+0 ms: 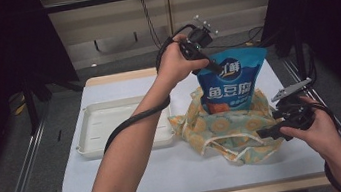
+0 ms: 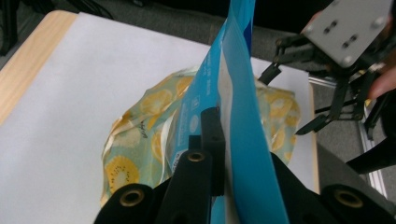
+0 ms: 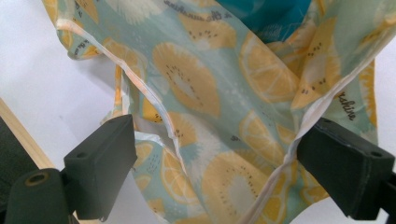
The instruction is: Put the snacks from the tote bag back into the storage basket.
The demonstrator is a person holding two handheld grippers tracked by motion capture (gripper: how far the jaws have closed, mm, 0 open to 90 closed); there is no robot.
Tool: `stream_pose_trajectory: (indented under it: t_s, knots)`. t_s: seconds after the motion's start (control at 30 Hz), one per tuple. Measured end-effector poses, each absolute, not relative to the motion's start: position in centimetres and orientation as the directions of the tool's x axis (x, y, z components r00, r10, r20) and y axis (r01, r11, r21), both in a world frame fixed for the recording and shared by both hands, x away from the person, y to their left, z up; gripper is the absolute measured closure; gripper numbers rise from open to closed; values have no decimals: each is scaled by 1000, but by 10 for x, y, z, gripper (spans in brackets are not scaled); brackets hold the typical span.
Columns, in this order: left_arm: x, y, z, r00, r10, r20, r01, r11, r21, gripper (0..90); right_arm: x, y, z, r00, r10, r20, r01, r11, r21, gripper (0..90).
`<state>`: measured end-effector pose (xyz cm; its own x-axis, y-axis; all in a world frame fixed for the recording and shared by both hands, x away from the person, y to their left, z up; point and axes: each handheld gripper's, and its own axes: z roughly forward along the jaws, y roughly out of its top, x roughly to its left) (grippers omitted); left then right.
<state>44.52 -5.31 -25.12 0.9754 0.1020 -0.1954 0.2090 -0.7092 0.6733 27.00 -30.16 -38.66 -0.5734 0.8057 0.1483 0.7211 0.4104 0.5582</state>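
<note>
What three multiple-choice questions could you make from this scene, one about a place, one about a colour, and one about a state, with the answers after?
1. Where does the white tray lie relative to the fruit-print cloth bag?
A. To its left in the high view
B. To its right in the high view
C. On top of it

2. What is the main colour of the snack pouch?
A. Red
B. Blue
C. Green

3. How do the left tongs stand?
A. Wide open above the tray
B. Shut on the snack pouch
C. Shut on the cloth bag's handle

Answers:
1. A, the tray sits left of the bag on the white table.
2. B, the pouch is blue with white lettering.
3. B, the left gripper view shows both jaws pressed on the pouch's top edge, which stands in the bag.
</note>
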Motion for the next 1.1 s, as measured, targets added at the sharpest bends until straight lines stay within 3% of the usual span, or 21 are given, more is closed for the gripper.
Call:
stream_pose_trajectory:
  t_s: [0.53, 1.1]
  knots:
    - [449, -32, -180, 973, 131, -191, 228, -680, 697, 900, 268, -300, -386, -581, 800, 148, 715, 415, 563, 117]
    - [457, 10, -156, 964, 173, -200, 264, -668, 695, 900, 267, -303, -384, -575, 806, 141, 713, 410, 569, 115]
